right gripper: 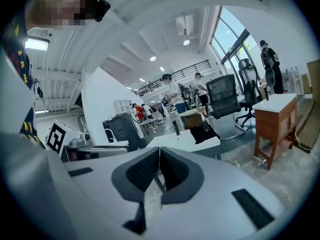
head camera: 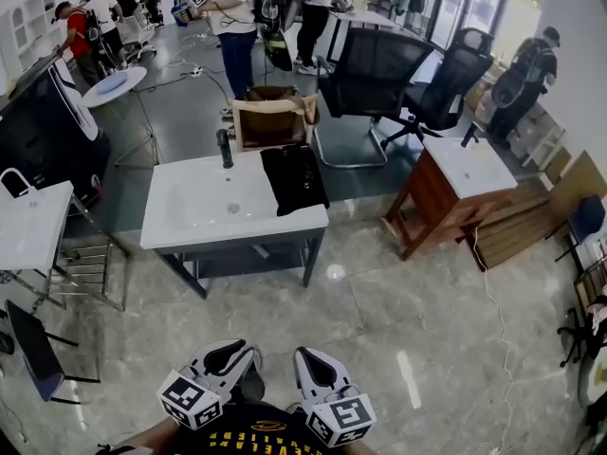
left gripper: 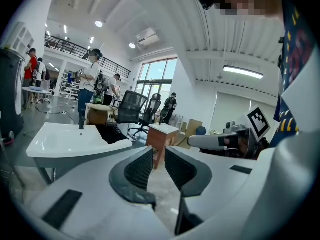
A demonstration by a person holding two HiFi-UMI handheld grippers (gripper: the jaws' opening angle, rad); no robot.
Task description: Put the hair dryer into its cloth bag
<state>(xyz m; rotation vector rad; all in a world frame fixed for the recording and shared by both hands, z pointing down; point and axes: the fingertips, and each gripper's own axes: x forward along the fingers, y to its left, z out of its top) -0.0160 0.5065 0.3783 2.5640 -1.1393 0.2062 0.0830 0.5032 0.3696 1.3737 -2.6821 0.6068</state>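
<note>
A black cloth bag [head camera: 295, 178] lies on the right end of a white washbasin table [head camera: 194, 218], a corner hanging over the front edge. I cannot make out a hair dryer. Both grippers are far from the table, at the bottom of the head view, close to the person's body. My left gripper [head camera: 230, 352] [left gripper: 159, 156] has its jaws a little apart with nothing between them. My right gripper [head camera: 311, 360] [right gripper: 159, 156] is shut and empty. The bag [left gripper: 112, 133] [right gripper: 204, 131] shows small and distant in both gripper views.
A black faucet [head camera: 224, 148] stands at the table's back edge, with an open cardboard box [head camera: 273, 119] behind it. Two black office chairs [head camera: 375, 69] and a wooden vanity [head camera: 455, 192] stand at the right. Another white basin [head camera: 28, 221] is at the left. Shiny tiled floor separates me from the table.
</note>
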